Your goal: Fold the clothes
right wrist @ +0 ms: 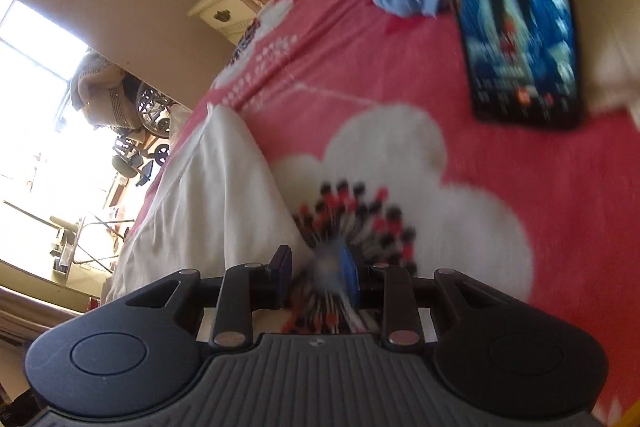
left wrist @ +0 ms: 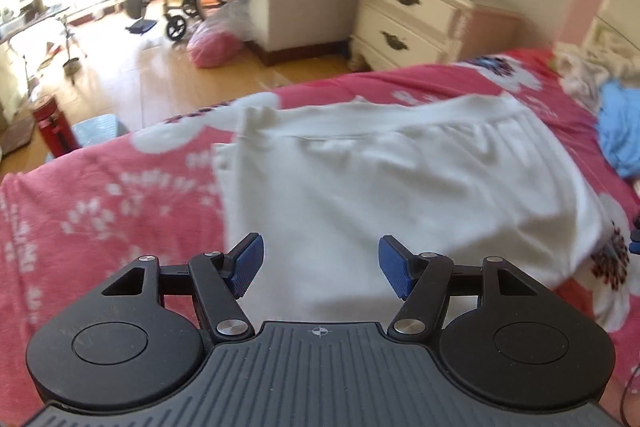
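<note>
The left gripper (left wrist: 321,266) hangs with its jaws spread wide and empty over the white garment (left wrist: 400,187), which lies folded on the pink bedspread (left wrist: 100,207) ahead. The right gripper (right wrist: 318,273), jaws partly apart and blurred, holds nothing; the garment lies to its left, a phone (right wrist: 516,27) beyond.

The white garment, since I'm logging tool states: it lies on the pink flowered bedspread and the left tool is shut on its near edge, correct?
Not quite. The white garment does lie on the pink flowered bedspread, but the left tool is open: the left wrist view shows its blue pads spread wide apart above the cloth, gripping nothing.
</note>
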Action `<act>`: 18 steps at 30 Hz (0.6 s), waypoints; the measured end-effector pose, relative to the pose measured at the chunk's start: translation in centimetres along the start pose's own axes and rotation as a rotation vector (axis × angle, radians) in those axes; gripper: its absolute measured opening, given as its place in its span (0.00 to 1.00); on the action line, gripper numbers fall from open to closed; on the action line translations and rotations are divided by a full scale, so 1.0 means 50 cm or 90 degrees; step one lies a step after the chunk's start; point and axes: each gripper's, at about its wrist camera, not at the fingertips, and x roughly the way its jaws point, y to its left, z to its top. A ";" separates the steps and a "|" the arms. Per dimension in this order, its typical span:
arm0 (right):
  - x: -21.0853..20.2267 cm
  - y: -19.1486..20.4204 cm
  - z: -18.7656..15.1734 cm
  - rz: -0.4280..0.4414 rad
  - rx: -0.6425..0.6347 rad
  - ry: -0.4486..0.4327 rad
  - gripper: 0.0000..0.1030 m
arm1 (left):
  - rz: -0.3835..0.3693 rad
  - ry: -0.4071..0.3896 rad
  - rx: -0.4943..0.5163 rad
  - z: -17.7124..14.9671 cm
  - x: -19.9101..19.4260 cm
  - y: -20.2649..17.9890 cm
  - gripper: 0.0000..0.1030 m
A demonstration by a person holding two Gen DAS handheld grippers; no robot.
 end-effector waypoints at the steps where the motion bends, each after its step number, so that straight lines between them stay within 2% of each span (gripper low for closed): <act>1: 0.000 -0.007 -0.015 0.001 0.012 0.007 0.29 | 0.002 -0.001 0.013 -0.005 0.007 -0.012 0.62; 2: -0.001 -0.012 -0.027 0.001 0.017 0.012 0.29 | 0.004 -0.001 0.027 -0.010 0.013 -0.025 0.62; 6: -0.009 -0.009 -0.025 -0.020 -0.044 0.014 0.29 | 0.028 0.012 0.054 -0.030 0.047 -0.057 0.62; 11: 0.000 0.012 -0.010 -0.044 -0.213 0.027 0.29 | 0.038 0.041 0.038 -0.048 0.089 -0.050 0.62; 14: 0.014 0.025 0.004 -0.027 -0.328 0.050 0.29 | 0.041 0.054 0.031 -0.059 0.106 -0.043 0.62; 18: 0.051 0.038 0.025 0.009 -0.436 0.102 0.29 | 0.040 0.055 0.039 -0.066 0.113 -0.041 0.62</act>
